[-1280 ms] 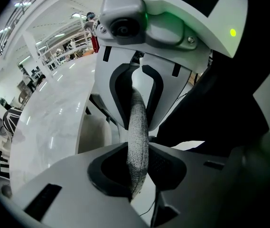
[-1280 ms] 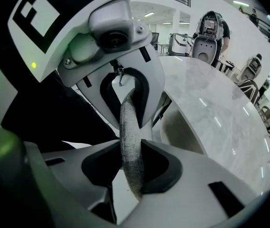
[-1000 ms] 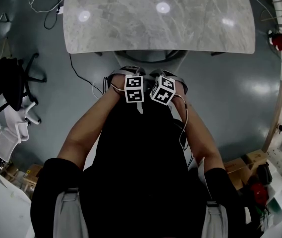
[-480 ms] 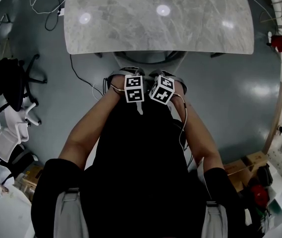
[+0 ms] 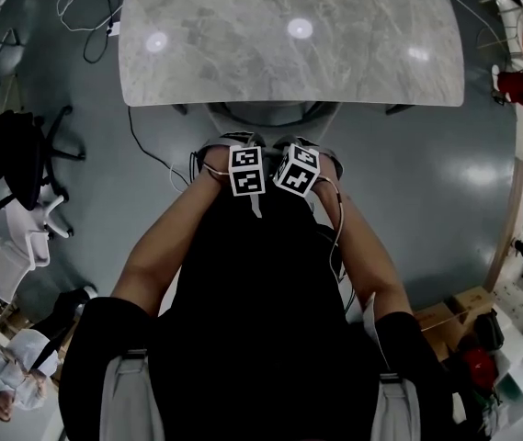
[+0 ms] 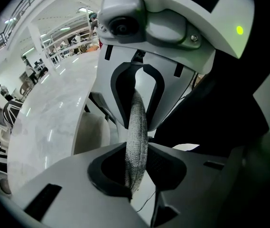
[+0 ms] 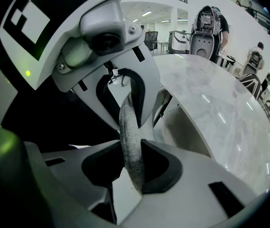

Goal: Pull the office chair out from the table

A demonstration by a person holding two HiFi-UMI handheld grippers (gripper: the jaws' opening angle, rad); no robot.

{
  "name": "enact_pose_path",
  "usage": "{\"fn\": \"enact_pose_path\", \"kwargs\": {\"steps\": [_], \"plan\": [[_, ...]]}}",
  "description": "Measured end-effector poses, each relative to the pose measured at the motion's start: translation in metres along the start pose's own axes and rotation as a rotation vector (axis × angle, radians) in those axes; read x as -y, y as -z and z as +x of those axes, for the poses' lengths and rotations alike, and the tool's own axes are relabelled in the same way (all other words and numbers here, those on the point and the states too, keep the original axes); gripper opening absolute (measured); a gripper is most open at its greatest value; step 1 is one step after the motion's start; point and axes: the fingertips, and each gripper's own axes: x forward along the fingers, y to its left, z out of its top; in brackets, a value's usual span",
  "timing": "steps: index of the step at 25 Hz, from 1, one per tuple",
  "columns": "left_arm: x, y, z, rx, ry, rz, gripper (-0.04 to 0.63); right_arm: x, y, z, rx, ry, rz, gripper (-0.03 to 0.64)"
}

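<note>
Both grippers grip the top rim of the office chair's back, a narrow grey mesh edge (image 6: 135, 137) (image 7: 130, 141). In the left gripper view my left gripper (image 6: 135, 171) has its jaws shut on that edge, facing the right gripper across it. The right gripper (image 7: 133, 171) clamps the same rim close beside it. From the head view the left gripper (image 5: 244, 156) and right gripper (image 5: 299, 154) sit side by side just short of the marble table (image 5: 289, 58). The chair's dark back (image 5: 261, 246) lies between the person's forearms; its seat is hidden.
The table's pale pedestal (image 5: 275, 115) stands just beyond the grippers. Black office chairs (image 5: 17, 154) and a white chair (image 5: 13, 260) stand at the left, with cables (image 5: 151, 145) on the floor. Cardboard boxes (image 5: 454, 310) lie at the right. A person in white (image 5: 22, 375) is at lower left.
Both grippers keep their hold on the chair rim and stay put. A person in white has walked further into view at the lower left.
</note>
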Motion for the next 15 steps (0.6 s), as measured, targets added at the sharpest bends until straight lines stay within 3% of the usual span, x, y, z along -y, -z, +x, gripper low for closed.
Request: {"fn": "enact_pose_path", "kwargs": {"steps": [15], "plan": [[0.030,0.000,0.000,-0.007,0.019,-0.004,0.091,-0.032,0.005,-0.002,-0.002,-0.049,0.006,0.112]]}}
